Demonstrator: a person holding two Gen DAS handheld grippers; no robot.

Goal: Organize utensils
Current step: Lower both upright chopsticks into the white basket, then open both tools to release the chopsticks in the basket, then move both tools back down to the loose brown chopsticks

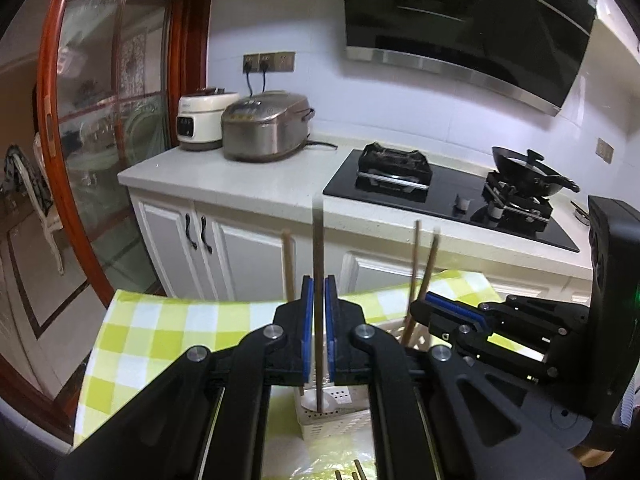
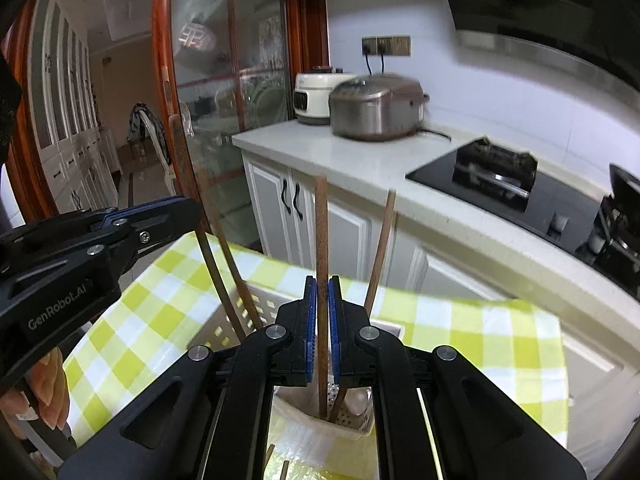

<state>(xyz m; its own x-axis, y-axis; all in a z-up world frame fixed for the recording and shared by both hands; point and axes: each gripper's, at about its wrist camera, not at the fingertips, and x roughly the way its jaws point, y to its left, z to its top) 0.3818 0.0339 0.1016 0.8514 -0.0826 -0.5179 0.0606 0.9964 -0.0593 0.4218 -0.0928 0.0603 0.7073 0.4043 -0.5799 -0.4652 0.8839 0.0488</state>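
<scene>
My left gripper is shut on a grey-brown chopstick that stands upright with its lower end in a white perforated utensil basket. My right gripper is shut on a brown chopstick, also upright with its tip down in the basket. Other chopsticks lean in the basket; they also show in the right wrist view. The right gripper body shows at the right of the left wrist view, the left one at the left of the right wrist view.
The basket stands on a yellow-and-white checked tablecloth. Loose chopstick ends lie on the cloth near me. Behind are a white counter with two rice cookers, a black hob with a wok, and a wood-framed glass door.
</scene>
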